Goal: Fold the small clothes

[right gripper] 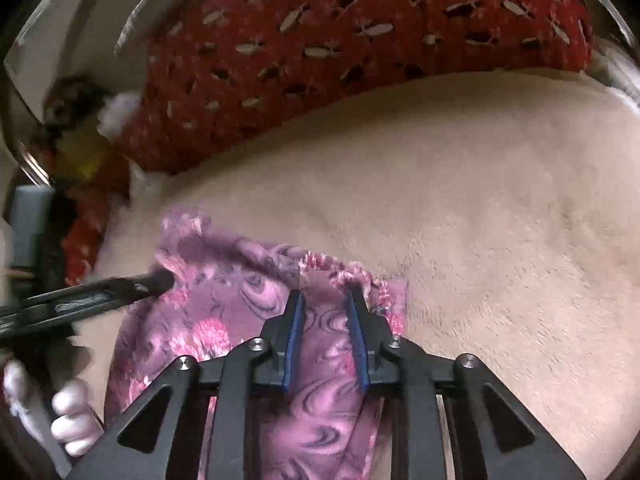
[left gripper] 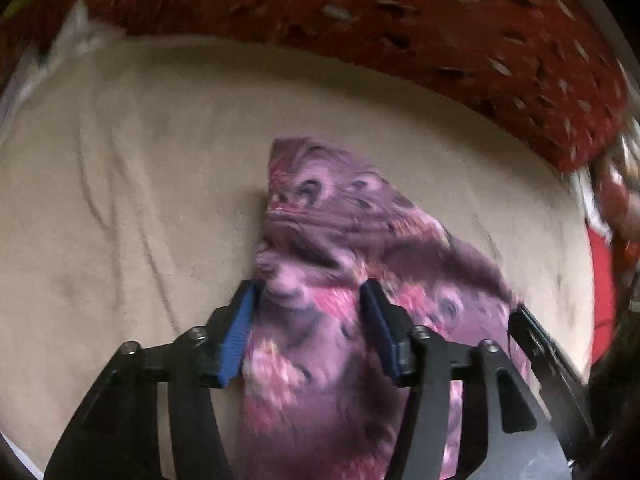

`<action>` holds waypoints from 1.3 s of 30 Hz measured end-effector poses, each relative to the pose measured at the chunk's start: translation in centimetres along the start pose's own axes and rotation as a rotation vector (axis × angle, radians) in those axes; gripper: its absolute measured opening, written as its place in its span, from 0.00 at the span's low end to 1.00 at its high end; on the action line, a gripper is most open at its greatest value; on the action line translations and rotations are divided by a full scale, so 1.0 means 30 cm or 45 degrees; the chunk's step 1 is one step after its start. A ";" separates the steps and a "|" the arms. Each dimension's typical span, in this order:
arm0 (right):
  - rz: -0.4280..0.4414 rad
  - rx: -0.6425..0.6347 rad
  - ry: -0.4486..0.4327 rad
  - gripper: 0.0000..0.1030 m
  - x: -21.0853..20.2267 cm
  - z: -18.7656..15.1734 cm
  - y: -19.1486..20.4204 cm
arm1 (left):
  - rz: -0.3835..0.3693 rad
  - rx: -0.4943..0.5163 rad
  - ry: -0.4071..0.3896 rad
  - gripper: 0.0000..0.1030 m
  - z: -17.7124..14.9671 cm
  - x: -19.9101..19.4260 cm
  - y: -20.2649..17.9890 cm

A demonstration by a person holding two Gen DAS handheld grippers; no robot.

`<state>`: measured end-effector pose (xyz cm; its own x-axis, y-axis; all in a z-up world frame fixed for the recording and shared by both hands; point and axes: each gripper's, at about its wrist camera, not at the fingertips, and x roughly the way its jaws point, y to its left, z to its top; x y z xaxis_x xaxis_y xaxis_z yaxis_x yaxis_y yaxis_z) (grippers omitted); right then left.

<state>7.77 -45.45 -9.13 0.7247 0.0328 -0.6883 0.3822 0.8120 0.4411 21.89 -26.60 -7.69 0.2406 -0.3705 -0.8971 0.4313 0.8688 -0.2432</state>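
A small purple and pink patterned garment lies on a beige blanket. My left gripper is open, its blue pads on either side of the cloth, over the garment's near part. The garment also shows in the right wrist view. My right gripper is open over the garment's gathered pink edge, the cloth between and under its fingers. The left gripper's fingers reach onto the garment from the left in the right wrist view. The right gripper's fingers show at the garment's right edge in the left wrist view.
A red blanket with pale leaf marks is heaped along the far side of the beige blanket. Red and white cloth lies at the right. A hand holds the left gripper's handle at the lower left.
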 end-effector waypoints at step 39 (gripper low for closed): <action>-0.376 -0.032 0.268 1.00 -0.308 -0.482 0.003 | 0.144 0.116 -0.032 0.85 -0.574 -0.203 0.183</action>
<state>-7.18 -37.27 -11.05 0.4505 -0.0881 -0.8884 0.5412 0.8184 0.1932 7.84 -13.92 -9.91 0.3136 -0.2808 -0.9071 0.4773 0.8725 -0.1051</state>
